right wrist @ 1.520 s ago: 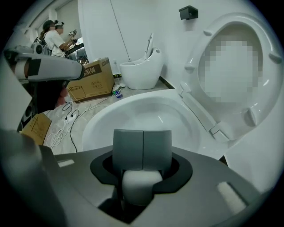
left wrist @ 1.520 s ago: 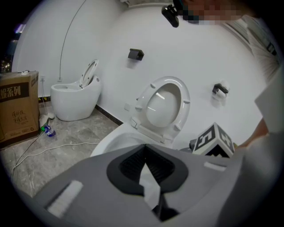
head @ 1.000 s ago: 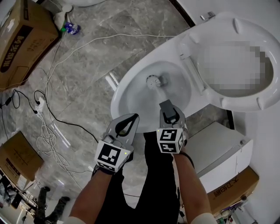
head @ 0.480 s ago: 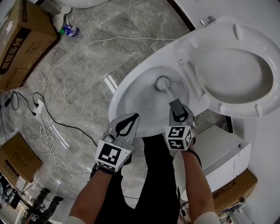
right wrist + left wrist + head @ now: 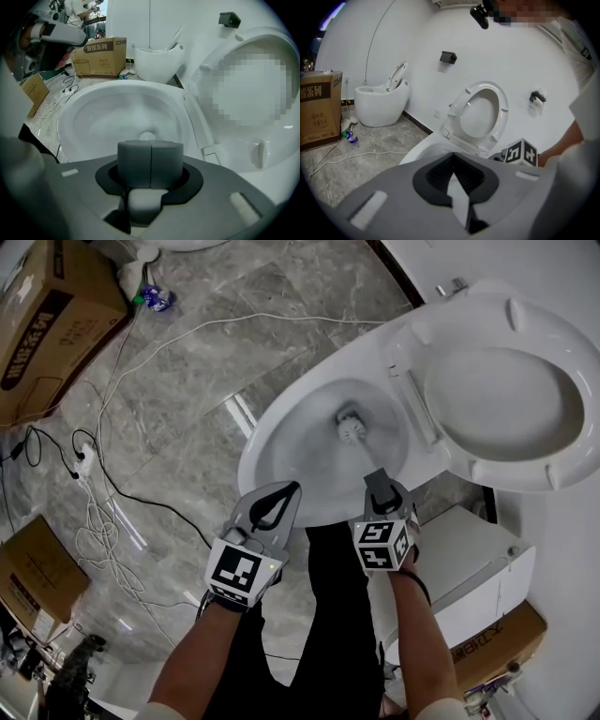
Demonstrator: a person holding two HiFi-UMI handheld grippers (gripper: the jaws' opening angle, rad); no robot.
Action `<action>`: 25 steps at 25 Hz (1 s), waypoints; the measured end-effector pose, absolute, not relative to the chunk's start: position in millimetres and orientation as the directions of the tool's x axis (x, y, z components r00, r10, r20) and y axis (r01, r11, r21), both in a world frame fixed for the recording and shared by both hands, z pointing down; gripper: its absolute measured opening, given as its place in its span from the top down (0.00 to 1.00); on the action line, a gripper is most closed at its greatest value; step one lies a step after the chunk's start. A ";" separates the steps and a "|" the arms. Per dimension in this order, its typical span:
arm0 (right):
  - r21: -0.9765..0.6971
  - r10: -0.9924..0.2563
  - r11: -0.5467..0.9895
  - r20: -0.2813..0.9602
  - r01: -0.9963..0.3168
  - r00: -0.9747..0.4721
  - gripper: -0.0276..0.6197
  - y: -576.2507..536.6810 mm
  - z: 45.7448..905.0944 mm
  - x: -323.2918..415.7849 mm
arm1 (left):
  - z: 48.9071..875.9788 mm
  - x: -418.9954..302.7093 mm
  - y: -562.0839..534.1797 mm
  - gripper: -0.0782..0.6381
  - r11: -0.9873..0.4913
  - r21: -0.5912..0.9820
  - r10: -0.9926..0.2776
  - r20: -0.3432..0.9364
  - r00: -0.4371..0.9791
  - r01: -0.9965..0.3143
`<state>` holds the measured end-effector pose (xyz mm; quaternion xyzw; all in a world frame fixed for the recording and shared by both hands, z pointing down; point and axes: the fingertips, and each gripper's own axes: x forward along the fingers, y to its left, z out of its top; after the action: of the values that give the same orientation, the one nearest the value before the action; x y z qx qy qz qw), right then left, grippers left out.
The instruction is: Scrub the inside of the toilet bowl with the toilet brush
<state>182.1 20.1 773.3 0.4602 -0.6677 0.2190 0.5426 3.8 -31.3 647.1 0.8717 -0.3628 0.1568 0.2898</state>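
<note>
In the toilet bowl (image 5: pixel 291 446), we see the white toilet brush (image 5: pixel 351 427), right gripper (image 5: pixel 377 479) clamped on it, left gripper (image 5: pixel 284 491) closed empty, grey marble floor (image 5: pixel 187 381).

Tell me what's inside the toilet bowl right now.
The toilet brush is in the toilet bowl, head low, handle running up to the right gripper. The bowl surface under the head is covered.
</note>
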 end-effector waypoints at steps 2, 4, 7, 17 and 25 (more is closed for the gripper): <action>0.187 -0.366 0.483 0.931 -0.856 -0.003 0.70 25.1 772.8 165.9 | 645.5 0.9 -27.0 0.88 -0.565 0.395 -0.539 0.488 0.687 -0.724; 0.168 -0.361 0.482 0.932 -0.860 -0.020 0.70 27.0 772.3 148.5 | 645.0 -2.6 -23.5 0.88 -0.562 0.397 -0.538 0.492 0.685 -0.726; 0.157 -0.360 0.461 0.933 -0.873 -0.022 0.70 24.2 769.6 128.6 | 646.0 -9.7 -20.6 0.88 -0.556 0.396 -0.539 0.497 0.680 -0.731; 0.189 -0.350 0.330 0.935 -0.925 0.066 0.70 -5.2 794.0 135.5 | 658.8 -13.9 -30.6 0.88 -0.550 0.394 -0.550 0.492 0.675 -0.736; 0.226 -0.346 0.295 0.931 -0.928 0.116 0.70 -24.3 827.1 153.6 | 676.7 -10.3 -39.9 0.88 -0.553 0.384 -0.558 0.489 0.671 -0.740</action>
<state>153.6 -24.3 827.1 0.5262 -0.6053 0.2747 0.5304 -10.3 -39.9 676.7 0.8670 -0.3741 0.1572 0.2893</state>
